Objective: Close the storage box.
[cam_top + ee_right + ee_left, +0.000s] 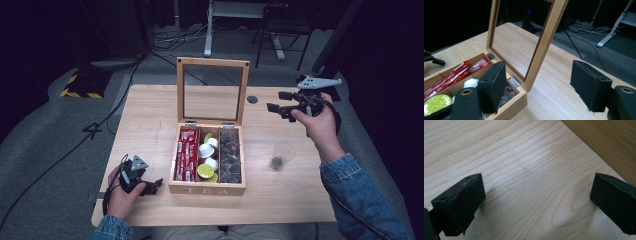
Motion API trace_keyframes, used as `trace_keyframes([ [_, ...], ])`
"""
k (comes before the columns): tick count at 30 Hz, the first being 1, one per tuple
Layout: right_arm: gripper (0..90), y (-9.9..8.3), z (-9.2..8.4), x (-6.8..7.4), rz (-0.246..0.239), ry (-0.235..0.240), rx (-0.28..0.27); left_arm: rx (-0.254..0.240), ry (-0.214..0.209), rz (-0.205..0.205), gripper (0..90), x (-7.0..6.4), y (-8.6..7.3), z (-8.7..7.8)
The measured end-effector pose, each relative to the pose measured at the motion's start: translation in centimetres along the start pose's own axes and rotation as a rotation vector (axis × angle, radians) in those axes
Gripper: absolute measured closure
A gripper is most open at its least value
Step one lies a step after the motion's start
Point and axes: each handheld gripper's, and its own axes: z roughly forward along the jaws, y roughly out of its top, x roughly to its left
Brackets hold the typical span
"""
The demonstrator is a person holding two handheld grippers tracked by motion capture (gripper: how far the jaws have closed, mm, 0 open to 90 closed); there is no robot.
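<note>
A wooden tea box (207,189) stands mid-table with its glass lid (213,61) upright. It holds red packets (186,154), white and green capsules (206,160) and dark packets (230,157). My left gripper (150,186) rests low on the table just left of the box, open, with bare wood between its jaws (537,195) and the box wall (609,137) beside it. My right gripper (276,101) hangs raised to the right of the lid, open and empty. From its view (539,85) the lid frame (549,37), red packets (456,72) and a green capsule (436,103) lie ahead.
A clear plastic cup (281,155) with something dark at its bottom stands right of the box. The table (150,115) has a round cable hole (252,99) at the back. Behind the table are cables, desk legs and a yellow-black striped block (80,85) on the floor.
</note>
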Motion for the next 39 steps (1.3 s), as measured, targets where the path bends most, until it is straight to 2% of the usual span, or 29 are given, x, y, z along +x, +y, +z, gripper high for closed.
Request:
trace_keyframes([
  [9, 30.2, 2.7, 2.1, -1.1, -0.014, 0.000, -0.005, 0.002, 0.001, -0.001, 0.3, 0.0, 0.0, 0.0],
  [12, 31.2, 3.5, 3.0, -1.4, -0.008, 0.004, -0.030, 0.003, 0.002, -0.001, 0.3, 0.0, 0.0, 0.0],
  [14, 33.9, 4.2, 4.1, -1.5, -0.012, 0.017, -0.072, 0.003, 0.002, -0.001, 0.3, 0.0, 0.0, 0.0],
  [16, 33.8, 4.4, 4.3, -1.6, -0.018, 0.013, -0.072, 0.003, 0.002, -0.001, 0.3, 0.0, 0.0, 0.0],
  [24, 39.1, 6.1, 7.3, -2.5, -0.028, -0.026, -0.032, 0.003, 0.000, 0.002, 0.3, 0.1, 0.0, 0.0],
  [33, 41.3, 6.5, 10.2, -3.0, -0.019, -0.036, 0.023, 0.002, -0.003, 0.006, 0.3, 0.2, 0.0, 0.0],
  [36, 41.8, 6.5, 11.0, -3.1, -0.040, -0.053, 0.055, 0.003, -0.005, 0.010, 0.3, 0.2, 0.1, 0.0],
  [39, 42.3, 6.5, 11.5, -3.4, -0.023, -0.052, 0.044, 0.003, -0.008, 0.009, 0.3, 0.2, 0.1, 0.0],
])
